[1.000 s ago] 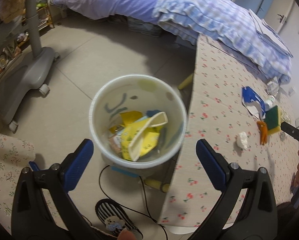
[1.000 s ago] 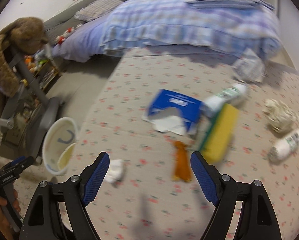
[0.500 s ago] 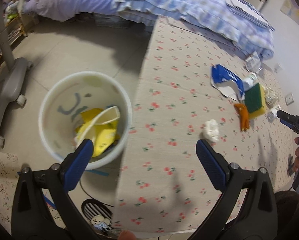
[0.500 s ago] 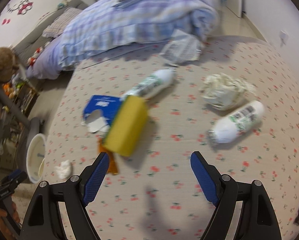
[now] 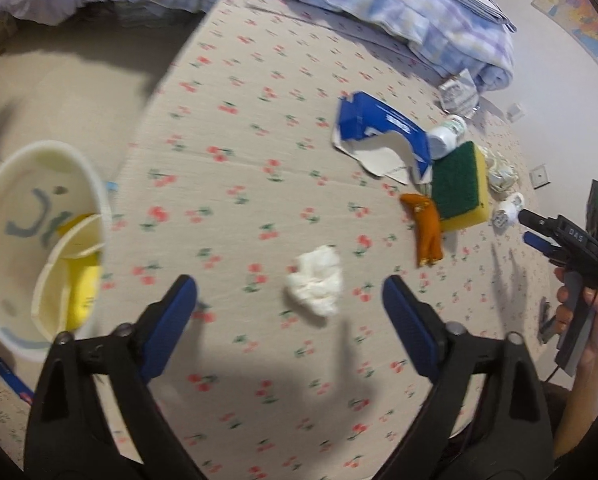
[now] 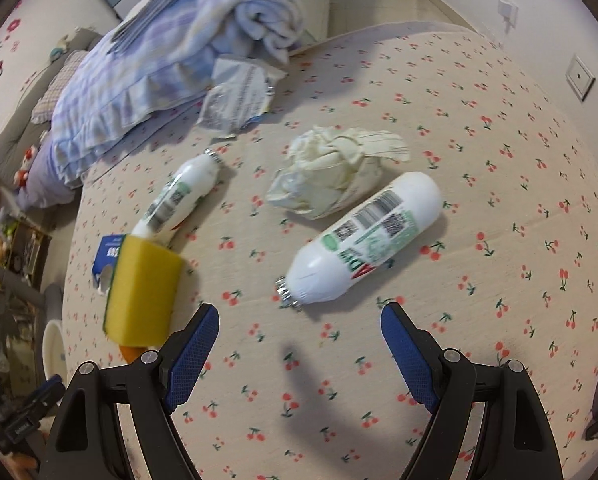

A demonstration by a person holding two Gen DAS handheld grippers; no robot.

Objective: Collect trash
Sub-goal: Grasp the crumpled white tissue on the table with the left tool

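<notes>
Left tool, black-framed with blue pads, hovering above the cherry-print cloth worktop, jaws wide apart after just closing a little, gripping nothing. Crumpled white tissue wad lying on the cloth between and just ahead of the two pads, apart from both. Round white plastic waste bin off the worktop's left edge, on the floor, with yellow and cream packaging inside. Farther on, small orange scrap lying against a yellow sponge with a green scouring face; beyond those, torn blue-and-white cardboard box. At the right edge, a hand holding the other tool's handle.

Right tool, same build, jaws also standing wide and empty above the cloth. Just ahead, large white plastic bottle with a green label lying on its side, neck toward the tool, not touched by either pad. Yellow sponge near the left pad, partly covering the blue box. Behind the large bottle and touching it, crumpled cream paper-and-plastic wad. Smaller white bottle lying to the left, base meeting the sponge. Farther still, crinkled silver-white foil wrapper against a folded blue checked blanket.
</notes>
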